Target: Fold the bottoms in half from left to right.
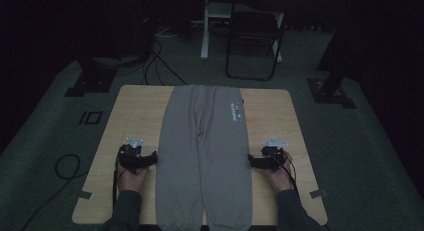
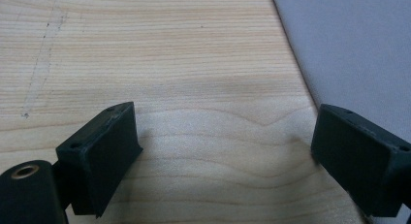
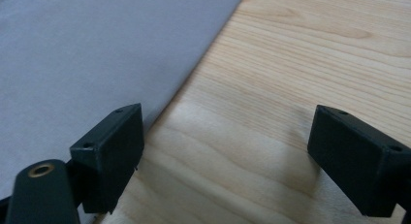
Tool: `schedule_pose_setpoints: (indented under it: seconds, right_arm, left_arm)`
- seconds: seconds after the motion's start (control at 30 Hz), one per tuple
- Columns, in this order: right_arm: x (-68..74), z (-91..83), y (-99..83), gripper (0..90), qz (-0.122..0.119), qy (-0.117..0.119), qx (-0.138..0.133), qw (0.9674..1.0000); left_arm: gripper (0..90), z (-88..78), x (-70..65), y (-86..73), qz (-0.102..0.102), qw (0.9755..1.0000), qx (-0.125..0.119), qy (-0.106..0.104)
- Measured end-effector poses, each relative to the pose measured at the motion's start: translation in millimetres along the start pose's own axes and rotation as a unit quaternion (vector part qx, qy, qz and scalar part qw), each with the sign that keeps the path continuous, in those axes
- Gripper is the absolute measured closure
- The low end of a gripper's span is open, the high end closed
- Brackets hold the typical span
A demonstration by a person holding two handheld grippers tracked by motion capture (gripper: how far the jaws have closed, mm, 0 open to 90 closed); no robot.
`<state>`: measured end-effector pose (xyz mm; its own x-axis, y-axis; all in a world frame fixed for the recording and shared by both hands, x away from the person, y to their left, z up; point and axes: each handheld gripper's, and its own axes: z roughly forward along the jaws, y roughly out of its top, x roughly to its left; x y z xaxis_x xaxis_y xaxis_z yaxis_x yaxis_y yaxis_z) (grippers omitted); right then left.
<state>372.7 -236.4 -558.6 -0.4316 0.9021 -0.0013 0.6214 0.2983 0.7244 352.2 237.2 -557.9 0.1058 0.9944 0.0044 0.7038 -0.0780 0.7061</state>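
A pair of grey sweatpants (image 1: 202,156) is lying flat along the middle of the wooden table (image 1: 135,111), with the waistband at the far edge and the leg cuffs at the near edge, close to the person. The left gripper (image 1: 152,157) is resting on the bare wood just beside the left outer seam of the pants, and the right gripper (image 1: 251,160) is sitting in the same way beside the right outer seam, both about halfway along the legs. In the left gripper view the two black jaws are standing wide apart with nothing between them; the fabric edge (image 2: 295,64) is running close past one jaw. In the right gripper view the jaws are also spread and empty, and the cloth edge (image 3: 194,73) is passing just by the other jaw. So both grippers are released and are not grasping anything. I am judging that the step in hand is taking each side edge of the pants, probably for folding. To do this well, each gripper is needing to slide inward, so that one jaw goes under the seam and the other stays on top, before closing. Both sides should be pinched at the same place along the leg, otherwise the cloth is going to twist. The jaw should be kept low on the wood, because the thin fabric can be pushed into wrinkles instead of being caught.
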Motion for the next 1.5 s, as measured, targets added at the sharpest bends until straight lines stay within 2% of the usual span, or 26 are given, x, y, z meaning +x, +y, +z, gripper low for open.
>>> schedule_pose_setpoints:
  seconds: [0.2, 0.23, 0.27, 0.3, 0.33, 0.37, 0.4, 0.43, 0.47, 0.5, 0.6, 0.63, 0.67, 0.7, 0.73, 0.83, 0.87, 0.9, 0.93, 1.0, 1.03, 1.1, 1.13, 1.23, 1.3, 1.5]
  right_arm:
    - [1.5, -0.2, -0.2, 14.1, -0.005, 0.006, -0.002, 1.0000]
    - [1.5, -0.3, -0.2, 15.1, -0.004, 0.005, -0.002, 1.0000]
    - [1.5, -0.4, -0.3, 15.8, -0.003, 0.004, -0.003, 1.0000]
    - [1.5, -0.6, -0.4, 16.6, -0.002, 0.004, -0.004, 1.0000]
    - [1.5, -0.6, -0.4, 16.6, -0.002, 0.004, -0.004, 1.0000]
    - [1.4, -1.0, -0.3, 20.7, -0.004, 0.006, -0.006, 1.0000]
    - [1.5, -1.3, -0.2, 22.8, -0.005, 0.006, -0.007, 0.9999]
    - [2.0, -1.8, 0.2, 25.8, -0.002, 0.004, -0.006, 1.0000]
    - [2.5, -2.6, 0.9, 29.9, 0.003, -0.001, -0.004, 1.0000]
    - [3.5, -3.6, 2.1, 32.1, 0.006, -0.005, 0.000, 1.0000]
    - [8.7, -8.1, 6.1, 36.6, 0.006, -0.015, -0.017, 0.9997]
    - [8.7, -8.1, 6.1, 36.6, 0.006, -0.015, -0.017, 0.9997]
    - [11.0, -10.3, 8.4, 37.7, 0.008, -0.012, -0.027, 0.9995]
    - [16.2, -13.5, 12.8, 40.3, 0.009, 0.003, -0.046, 0.9989]
    - [19.6, -13.2, 14.6, 41.3, 0.003, 0.006, -0.050, 0.9987]
    - [26.7, -9.5, 16.8, 44.9, -0.007, 0.009, -0.049, 0.9987]
    - [32.0, -2.9, 17.0, 49.2, -0.015, 0.015, -0.040, 0.9990]
    - [33.9, 0.7, 16.5, 51.1, -0.019, 0.015, -0.034, 0.9991]
    - [35.5, 4.0, 15.7, 52.2, -0.023, 0.014, -0.028, 0.9992]
    - [36.9, 6.7, 14.6, 52.4, -0.027, 0.010, -0.024, 0.9993]
    - [37.2, 9.4, 12.7, 54.2, -0.026, 0.012, -0.025, 0.9993]
    - [35.5, 9.5, 12.5, 56.0, -0.015, 0.020, -0.023, 0.9994]
    - [35.2, 9.3, 12.1, 56.7, -0.014, 0.021, -0.025, 0.9994]
    - [35.6, 8.4, 10.5, 57.3, -0.012, 0.020, -0.026, 0.9994]
    - [36.8, 6.3, 8.3, 57.7, -0.011, 0.019, -0.027, 0.9994]
    - [38.6, 3.2, 5.3, 57.9, -0.010, 0.020, -0.028, 0.9994]
  left_arm:
    - [10.5, -1.7, 1.6, 0.8, 0.003, 1.0000, 0.001, -0.004]
    - [16.6, -2.4, 2.1, 1.1, 0.004, 1.0000, 0.002, -0.004]
    - [19.0, -3.0, 2.4, 1.5, 0.004, 1.0000, 0.002, -0.004]
    - [27.8, -4.2, 2.8, 1.6, 0.004, 1.0000, 0.002, -0.005]
    - [27.8, -5.6, 3.4, 1.5, 0.005, 1.0000, 0.002, -0.005]
    - [36.1, -6.5, 3.8, 1.4, 0.005, 1.0000, 0.002, -0.006]
    - [40.7, -8.6, 4.7, 0.6, -0.009, 0.9999, -0.003, -0.009]
    - [44.5, -9.3, 6.5, 0.5, -0.025, 0.9993, -0.007, -0.029]
    - [45.3, -9.3, 6.5, 0.5, -0.025, 0.9993, -0.007, -0.029]
    - [45.1, -10.4, 7.0, 2.0, -0.038, 0.9980, -0.012, -0.050]
    - [42.8, -11.3, 0.6, 8.1, -0.030, 0.9971, -0.017, -0.068]
    - [42.7, -11.3, 0.6, 8.1, -0.030, 0.9971, -0.017, -0.068]
    - [42.7, -11.0, -2.2, 10.2, -0.028, 0.9966, -0.018, -0.075]
    - [42.4, -7.8, -9.5, 14.1, -0.024, 0.9960, -0.018, -0.083]
    - [42.3, -5.0, -13.2, 16.0, -0.019, 0.9959, -0.014, -0.087]
    - [42.4, 1.3, -20.7, 18.6, -0.013, 0.9960, -0.008, -0.088]
    - [42.8, 7.6, -26.9, 20.1, -0.008, 0.9959, 0.001, -0.090]
    - [43.2, 7.6, -26.9, 20.1, -0.008, 0.9959, 0.001, -0.090]
    - [43.7, 9.4, -32.0, 21.4, -0.002, 0.9967, 0.000, -0.081]
    - [43.7, 9.9, -33.3, 22.3, -0.002, 0.9969, 0.001, -0.078]
    - [45.8, 10.1, -34.5, 23.0, 0.003, 0.9972, 0.003, -0.074]
    - [52.6, 9.8, -39.3, 23.4, 0.035, 0.9983, 0.008, -0.046]
    - [56.2, 9.4, -38.3, 23.2, 0.034, 0.9981, 0.007, -0.050]
    - [76.3, 8.1, -33.5, 22.2, 0.023, 0.9983, 0.006, -0.054]
    - [84.0, 4.5, -22.8, 17.4, 0.003, 0.9973, 0.006, -0.073]
    - [88.0, -3.5, -8.9, 9.1, -0.001, 0.9970, 0.008, -0.077]
